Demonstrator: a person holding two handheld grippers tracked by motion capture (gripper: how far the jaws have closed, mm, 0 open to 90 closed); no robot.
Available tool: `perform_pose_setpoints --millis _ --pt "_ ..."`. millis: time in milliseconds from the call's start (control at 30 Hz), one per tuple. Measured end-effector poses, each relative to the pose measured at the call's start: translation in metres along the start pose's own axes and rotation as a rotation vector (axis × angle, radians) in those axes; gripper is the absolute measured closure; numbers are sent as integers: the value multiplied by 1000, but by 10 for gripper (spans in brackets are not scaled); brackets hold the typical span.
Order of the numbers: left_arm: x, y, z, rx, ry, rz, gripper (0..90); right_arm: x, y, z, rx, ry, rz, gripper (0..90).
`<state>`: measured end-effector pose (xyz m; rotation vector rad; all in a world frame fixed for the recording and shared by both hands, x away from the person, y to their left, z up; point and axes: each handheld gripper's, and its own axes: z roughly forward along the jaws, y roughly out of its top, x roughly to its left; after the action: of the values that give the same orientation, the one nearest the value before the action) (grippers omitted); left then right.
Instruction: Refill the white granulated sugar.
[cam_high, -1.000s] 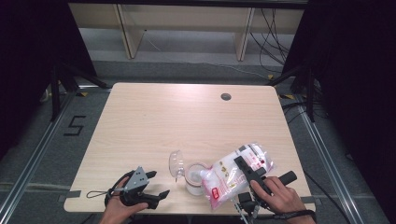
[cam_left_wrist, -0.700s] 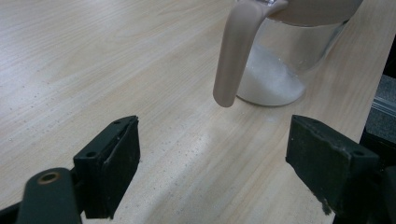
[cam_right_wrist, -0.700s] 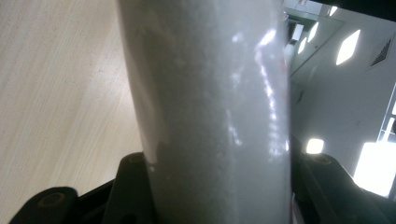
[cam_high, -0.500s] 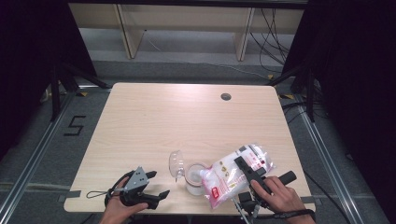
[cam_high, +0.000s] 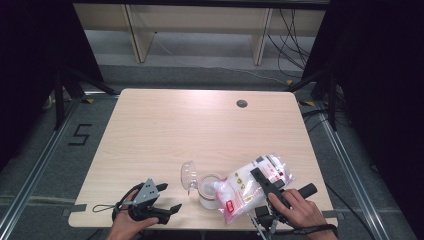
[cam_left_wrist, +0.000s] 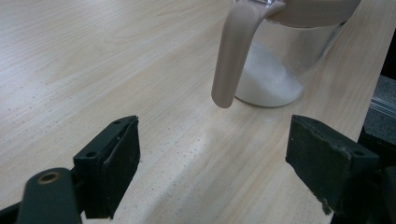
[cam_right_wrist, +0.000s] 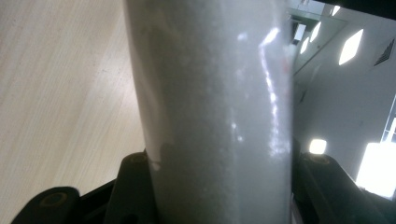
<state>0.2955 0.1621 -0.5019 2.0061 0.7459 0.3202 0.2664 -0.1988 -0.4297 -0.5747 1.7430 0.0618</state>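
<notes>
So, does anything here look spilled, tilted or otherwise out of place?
No spill shows. The bag is tilted over the glass jar, held in the right gripper, apparently for pouring. White powder lies inside the jar; its lid stands open.

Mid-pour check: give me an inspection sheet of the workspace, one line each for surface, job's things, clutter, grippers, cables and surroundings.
Surface: light wood table, with a round grommet hole near the far edge.
Job's things: bag of white granules, tilted over the glass jar; white granules lie in the jar's bottom; its clear lid hangs open.
Clutter: nothing seen.
Grippers: right gripper clamps the bag; left gripper open, holds nothing, rests near the jar's handle.
Cables: black cables on the floor beyond the table.
Surroundings: wooden shelving, dark curtains at both sides.
</notes>
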Motion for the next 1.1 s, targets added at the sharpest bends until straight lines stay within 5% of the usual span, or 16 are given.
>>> perform_pose_setpoints --millis 400,467,567,800,1100 --pt "0 0 -1 -2 3 -3 173 -1 3 -2 -20 -11 7 584" --pt "0 0 -1 0 2 0 173 1 4 -3 -14 -7 48 584" --pt "0 0 -1 1 1 1 173 -1 3 -2 -23 0 20 584" --pt "0 0 0 1 0 1 173 3 4 -2 -14 5 57 588" --pt "0 0 -1 1 0 2 173 4 5 1 -11 17 35 593"
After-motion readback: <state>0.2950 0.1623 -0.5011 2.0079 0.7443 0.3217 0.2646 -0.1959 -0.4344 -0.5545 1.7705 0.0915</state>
